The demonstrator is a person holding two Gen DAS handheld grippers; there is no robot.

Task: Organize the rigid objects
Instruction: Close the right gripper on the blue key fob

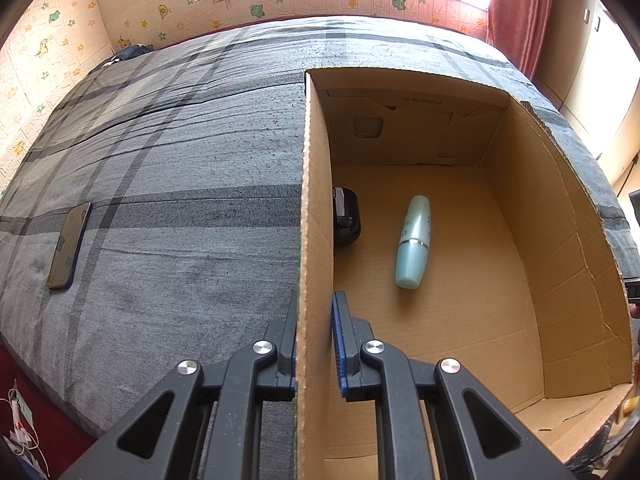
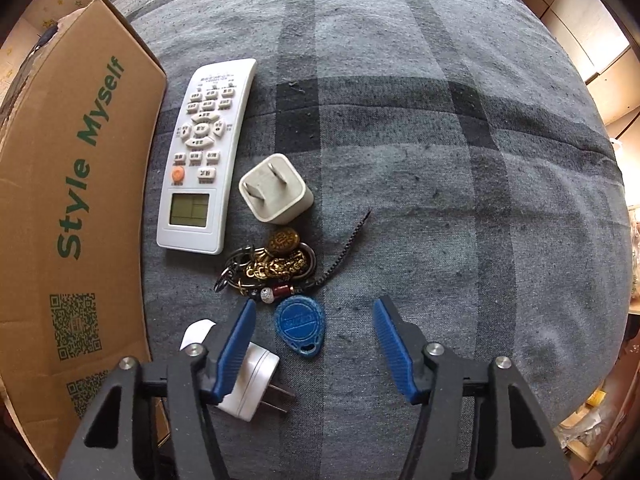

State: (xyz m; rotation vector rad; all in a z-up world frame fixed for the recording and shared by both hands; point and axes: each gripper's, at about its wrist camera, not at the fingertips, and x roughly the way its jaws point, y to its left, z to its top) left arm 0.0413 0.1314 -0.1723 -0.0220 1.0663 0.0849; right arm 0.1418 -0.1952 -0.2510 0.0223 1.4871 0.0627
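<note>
One cardboard box (image 1: 520, 216) rests on the grey plaid bedcover (image 1: 180, 184), open side up, and it is judged to be the collecting place for the loose hard items. The left gripper (image 1: 314, 344) straddles the box's near wall (image 1: 316, 240), one finger outside and one inside, closed onto the cardboard and apparently steadying it. Inside the box lie two items, taken as already sorted: one pale blue bottle (image 1: 414, 240) on its side near the middle of the floor, and one black rounded case (image 1: 346, 216) against the gripped wall (partly hidden by it). Outside the box, to its left, one phone (image 1: 70, 246) lies flat on the cover. In the right wrist view the printed outer side of the box (image 2: 76, 200) stands at left, and five items lie beside it on the cover: one white remote control (image 2: 202, 160), two white plug adapters (one (image 2: 276, 190) just beside the remote, one (image 2: 256, 384) partly under the left finger), one bunch of keys with brass charms (image 2: 272, 268), and one blue key tag (image 2: 300, 326). The right gripper (image 2: 314, 348) hovers with its fingers spread wide and empty, the blue tag between them. By this count two items are stowed and six remain.
</note>
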